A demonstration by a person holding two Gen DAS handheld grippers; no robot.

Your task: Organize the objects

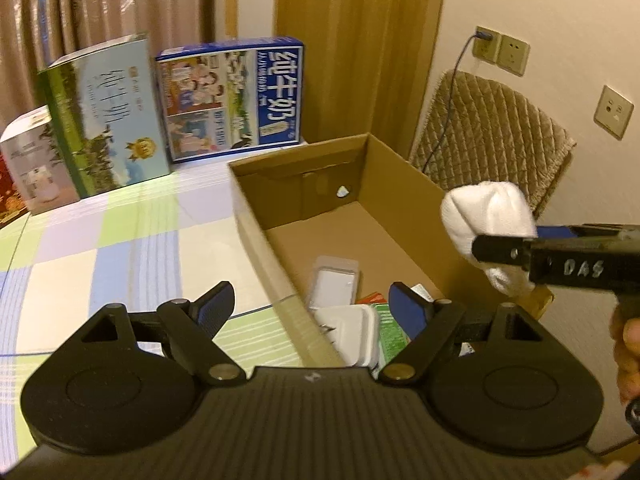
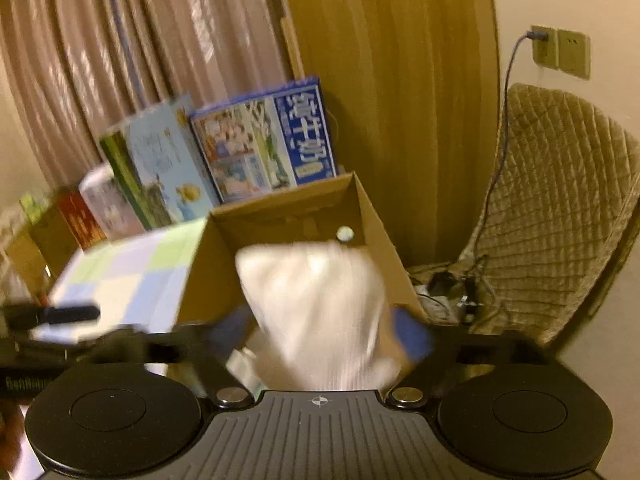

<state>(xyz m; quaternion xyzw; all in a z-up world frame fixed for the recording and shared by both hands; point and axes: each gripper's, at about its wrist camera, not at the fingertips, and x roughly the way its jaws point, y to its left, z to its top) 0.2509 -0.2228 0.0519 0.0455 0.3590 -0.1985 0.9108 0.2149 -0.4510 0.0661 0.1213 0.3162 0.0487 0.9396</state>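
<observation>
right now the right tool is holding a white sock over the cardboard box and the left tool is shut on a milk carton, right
Not quite. The left wrist view shows the left tool open and empty. The right tool does hold the white sock over the cardboard box.

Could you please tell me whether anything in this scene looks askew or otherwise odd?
Nothing looks damaged or spilled. The milk cartons stand upright, and the right gripper holds a white cloth bundle above the open cardboard box.
</observation>
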